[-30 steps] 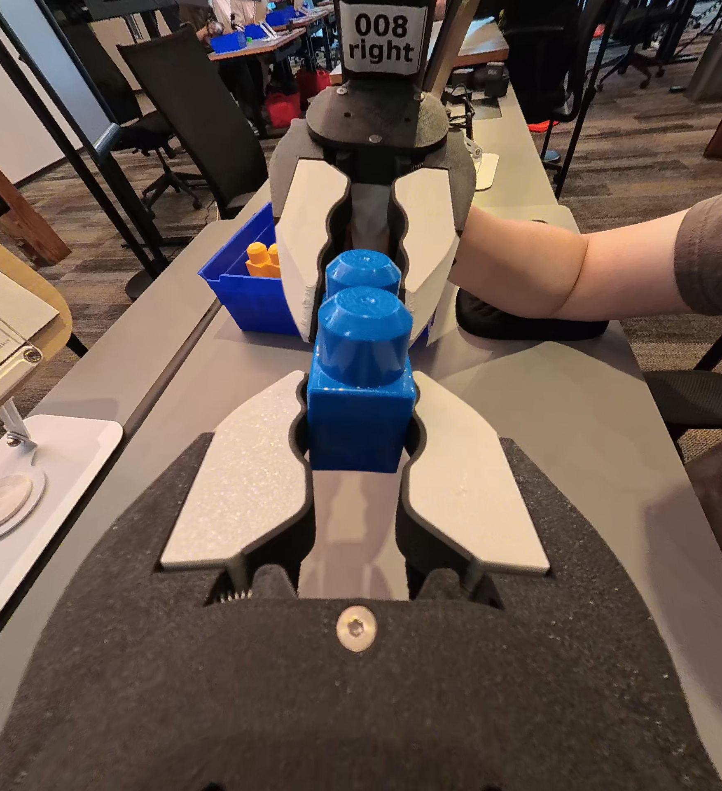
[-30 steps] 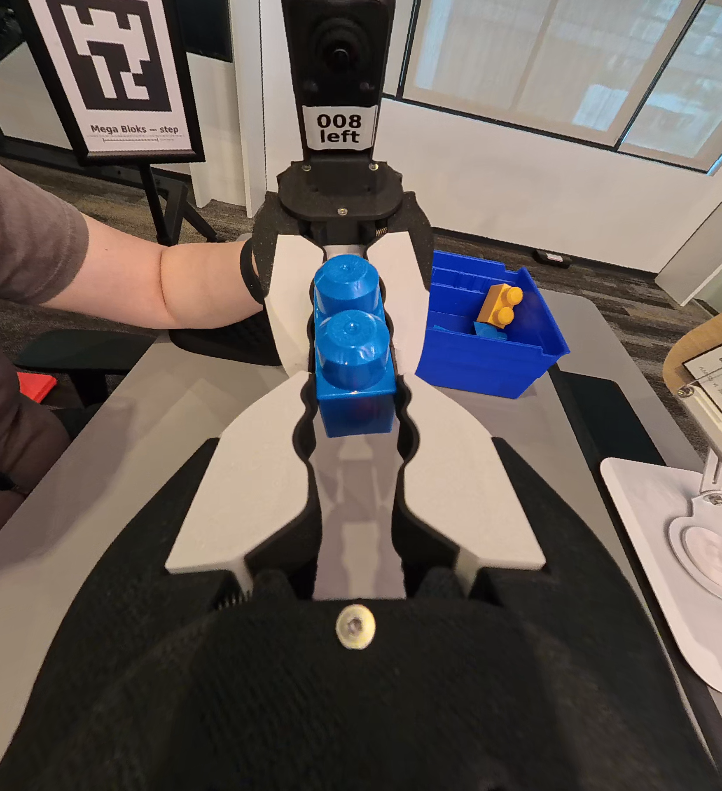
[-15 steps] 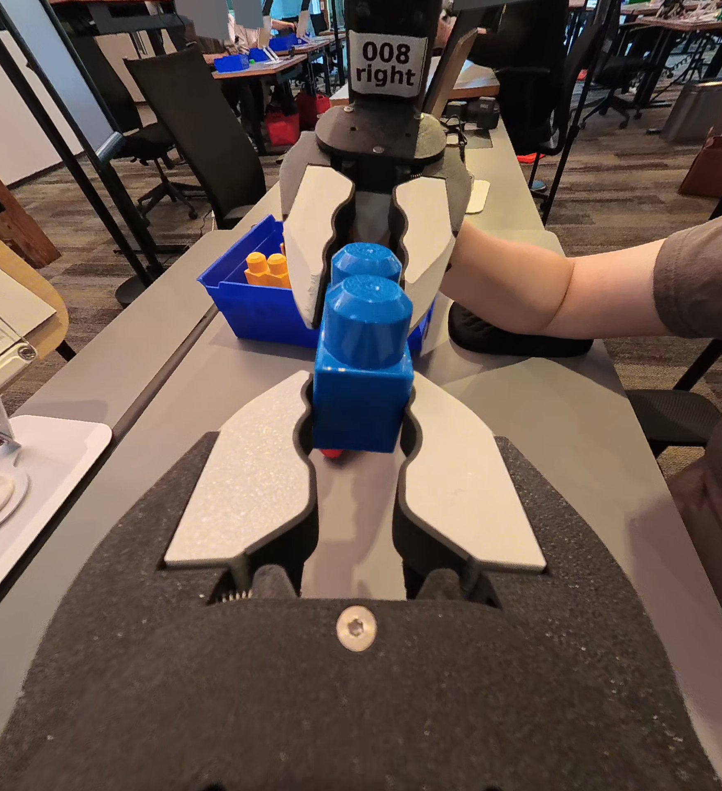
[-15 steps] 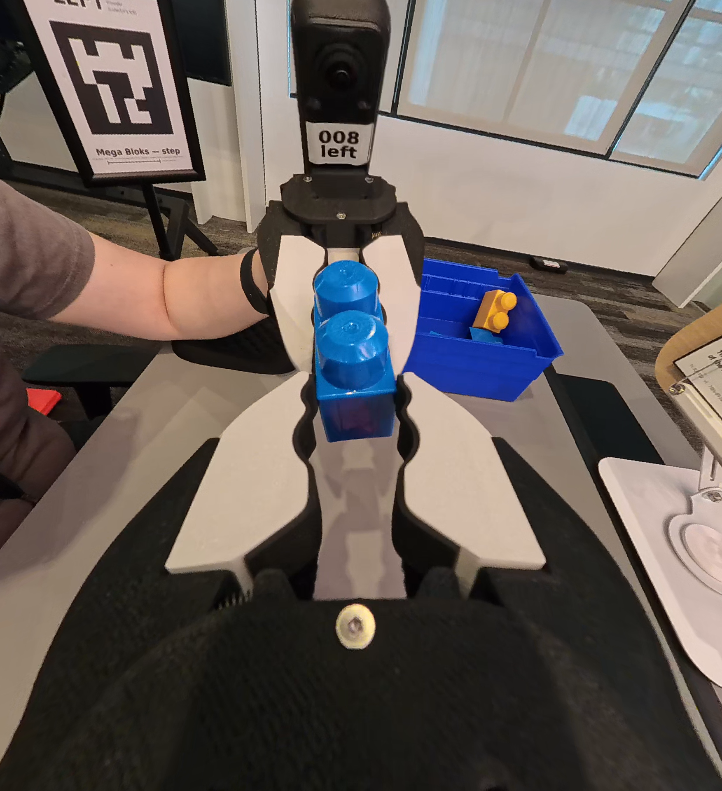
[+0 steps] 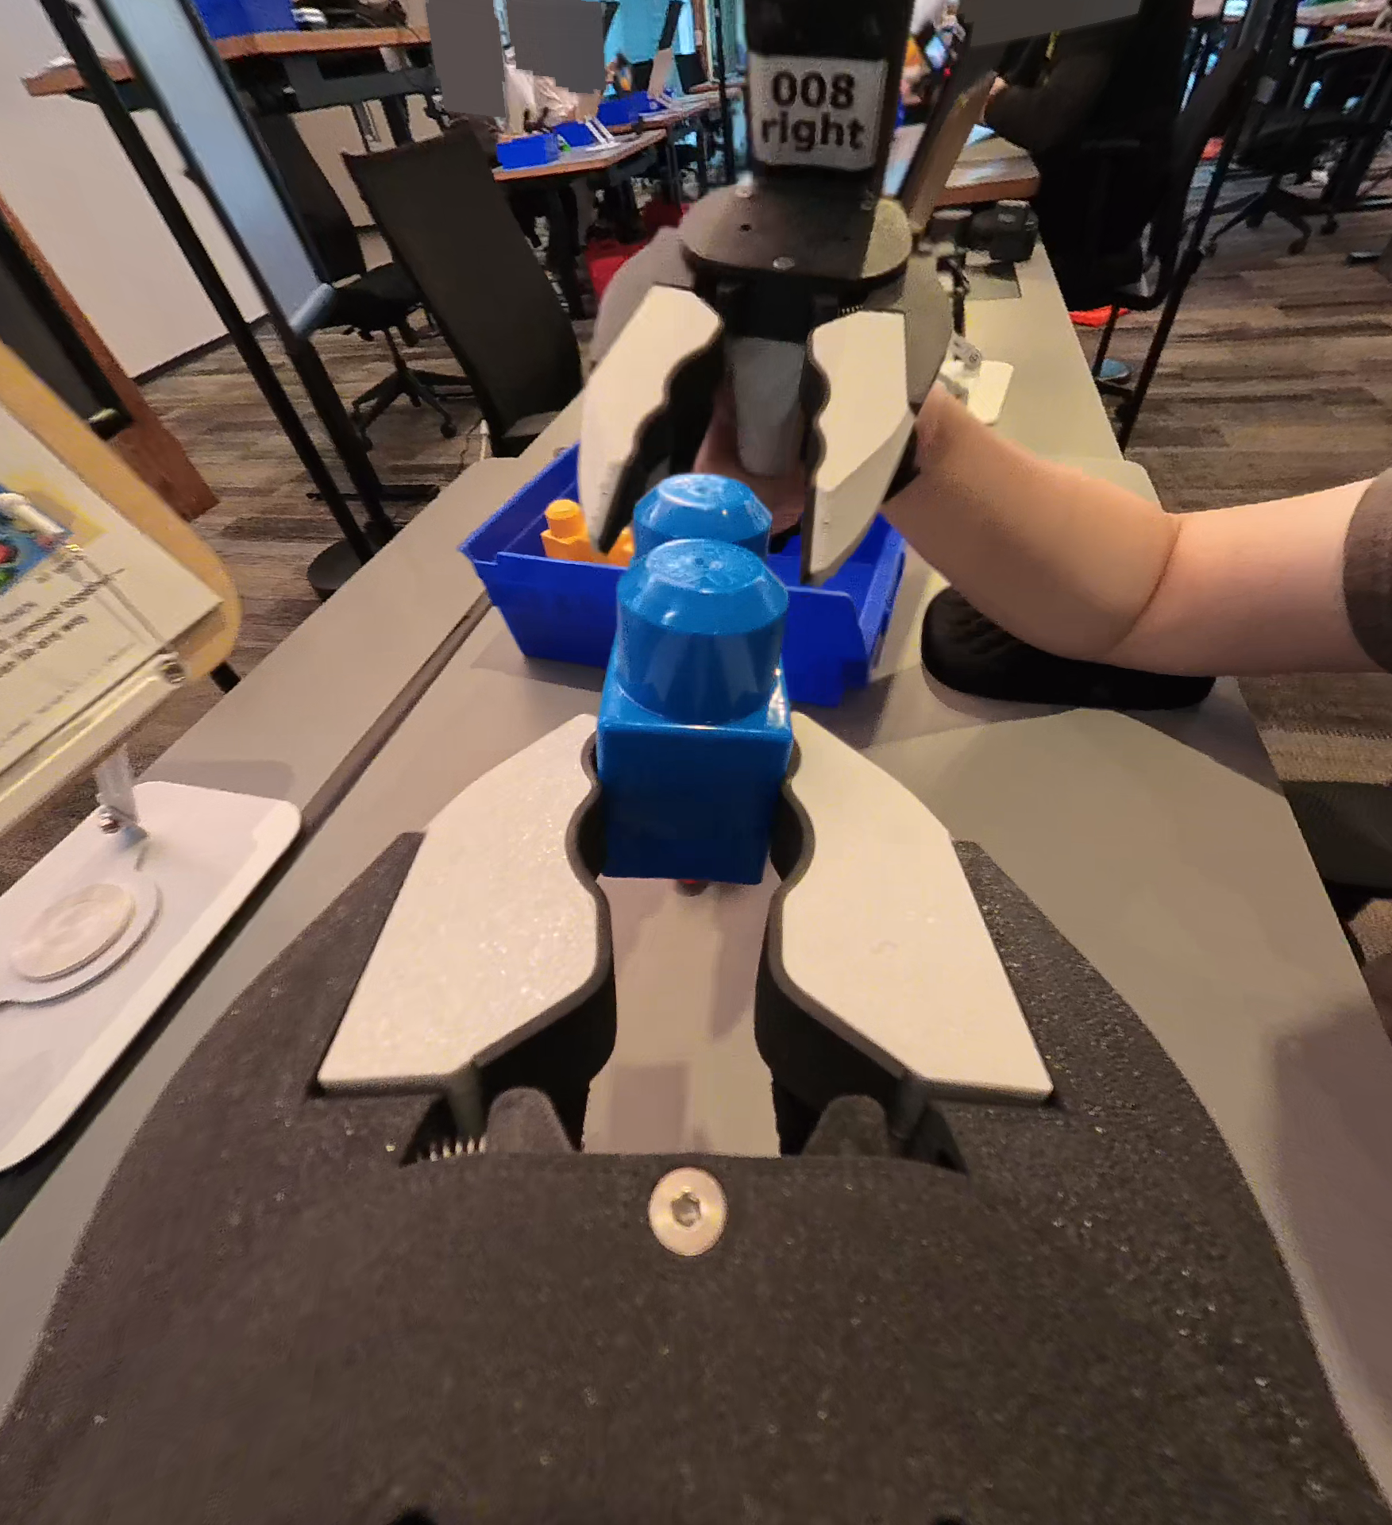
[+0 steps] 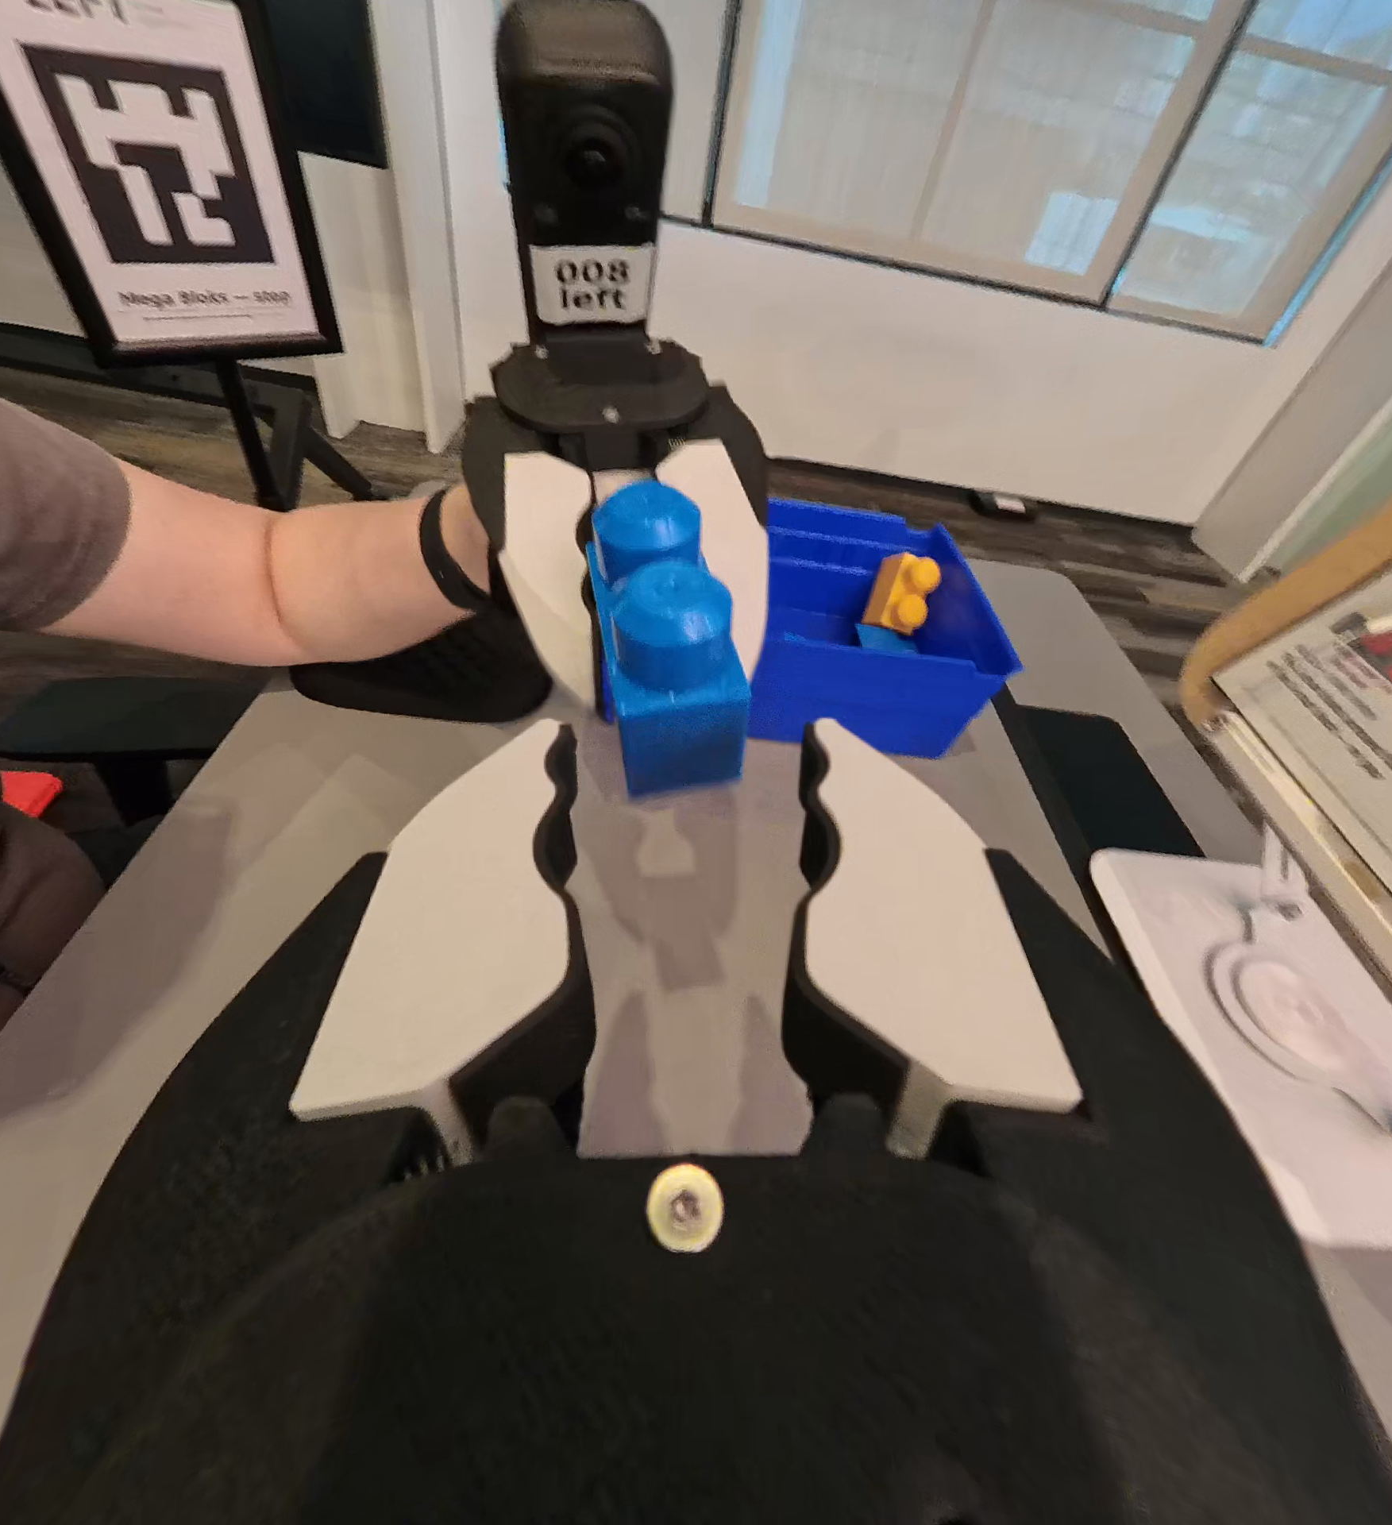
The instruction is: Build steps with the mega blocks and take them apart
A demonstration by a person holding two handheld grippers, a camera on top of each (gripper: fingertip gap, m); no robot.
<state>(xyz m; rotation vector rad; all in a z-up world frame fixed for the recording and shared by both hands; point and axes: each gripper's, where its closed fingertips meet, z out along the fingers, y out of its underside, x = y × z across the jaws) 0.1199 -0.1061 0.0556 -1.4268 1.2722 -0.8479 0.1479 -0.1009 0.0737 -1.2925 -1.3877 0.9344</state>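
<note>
Clamping the blue two-stud block [image 5: 691, 776] by its near end, the left gripper [image 5: 691, 792] holds it just above the grey table [image 5: 1088, 866], a sliver of red showing beneath. Opposite, the right gripper [image 6: 680, 767] has its fingers spread wide, clear of the block. Behind sits a blue bin [image 6: 898, 685] with an orange block [image 6: 903, 590] inside

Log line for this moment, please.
left gripper: shut on blue block | right gripper: open, clear of block | orange block: in blue bin
</note>
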